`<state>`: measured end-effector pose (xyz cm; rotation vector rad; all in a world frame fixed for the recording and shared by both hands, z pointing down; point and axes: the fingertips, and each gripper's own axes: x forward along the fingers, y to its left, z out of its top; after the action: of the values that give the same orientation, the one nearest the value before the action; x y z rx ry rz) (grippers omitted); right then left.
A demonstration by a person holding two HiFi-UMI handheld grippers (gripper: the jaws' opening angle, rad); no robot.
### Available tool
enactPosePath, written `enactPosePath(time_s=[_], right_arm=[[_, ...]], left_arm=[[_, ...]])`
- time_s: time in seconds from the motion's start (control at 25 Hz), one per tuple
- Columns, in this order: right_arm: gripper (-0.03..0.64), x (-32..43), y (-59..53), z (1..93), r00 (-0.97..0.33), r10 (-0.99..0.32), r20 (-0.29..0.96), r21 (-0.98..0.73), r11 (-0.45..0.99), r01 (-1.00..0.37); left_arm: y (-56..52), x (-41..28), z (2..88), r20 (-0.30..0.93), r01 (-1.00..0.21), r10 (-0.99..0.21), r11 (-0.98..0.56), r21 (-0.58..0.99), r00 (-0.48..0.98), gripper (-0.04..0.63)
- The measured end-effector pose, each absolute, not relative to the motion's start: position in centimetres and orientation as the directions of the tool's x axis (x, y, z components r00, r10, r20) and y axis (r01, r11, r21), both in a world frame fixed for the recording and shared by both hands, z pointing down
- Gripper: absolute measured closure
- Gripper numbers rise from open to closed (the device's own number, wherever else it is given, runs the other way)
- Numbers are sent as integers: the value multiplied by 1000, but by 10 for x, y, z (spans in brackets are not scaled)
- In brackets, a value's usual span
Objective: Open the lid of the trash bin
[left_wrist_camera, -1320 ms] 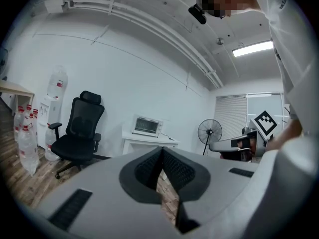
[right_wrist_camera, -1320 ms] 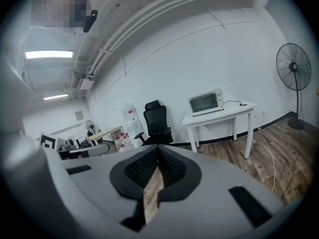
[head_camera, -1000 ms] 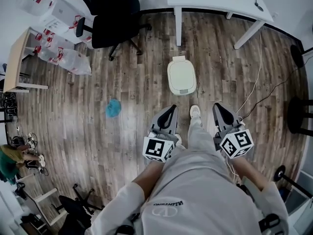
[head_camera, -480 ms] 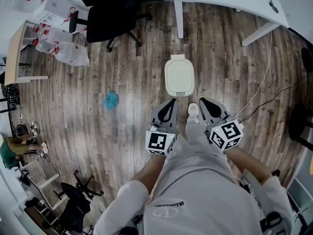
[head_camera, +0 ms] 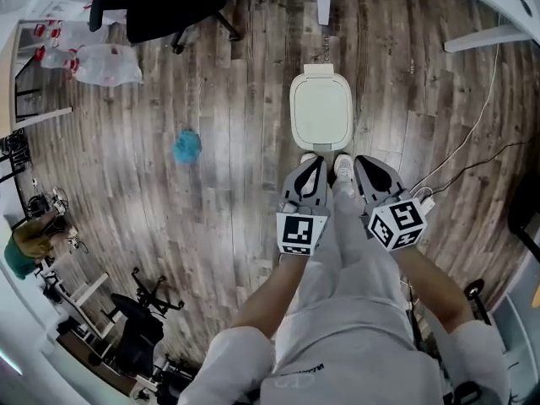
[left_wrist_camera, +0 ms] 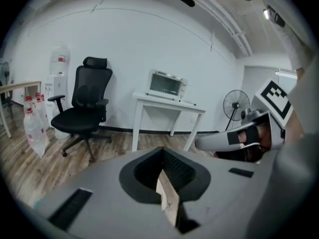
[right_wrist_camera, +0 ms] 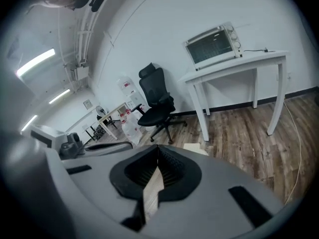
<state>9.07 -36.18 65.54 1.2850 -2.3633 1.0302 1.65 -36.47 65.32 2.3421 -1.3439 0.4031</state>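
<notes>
Wooden floor (head_camera: 211,226) | trash bin (head_camera: 321,115) lid down, apparently untouched | left hand-held gripper (head_camera: 314,165) and right hand-held gripper (head_camera: 364,164) closed, empty | opening not yet begun

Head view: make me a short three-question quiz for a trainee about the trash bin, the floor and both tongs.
1. True or false: the lid of the cream rectangular plastic trash bin is already raised.
2. What lies on the wooden plank floor to the bin's left in the head view? A) a small blue crumpled thing B) a red ball C) a green bottle
3. Fill in: the jaws of the left tongs and the right tongs are ____ (apart or together), with nothing held.
Key: 1 false, the lid lies flat and shut; 2 A; 3 together.
</notes>
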Motion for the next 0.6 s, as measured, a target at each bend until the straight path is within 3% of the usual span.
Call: enactPosePath(time_s=[0.28,0.6], right_arm=[[600,69,-357,796,-550,-563,617,-493,268,-827],[600,53,-341,904,-551,-520,653,-522,218,-824]], left_arm=[[-358,22,807,570,-864,-654,-432,259,498,597],[-333,19,921,632,-883,-618,-357,305,468,597]])
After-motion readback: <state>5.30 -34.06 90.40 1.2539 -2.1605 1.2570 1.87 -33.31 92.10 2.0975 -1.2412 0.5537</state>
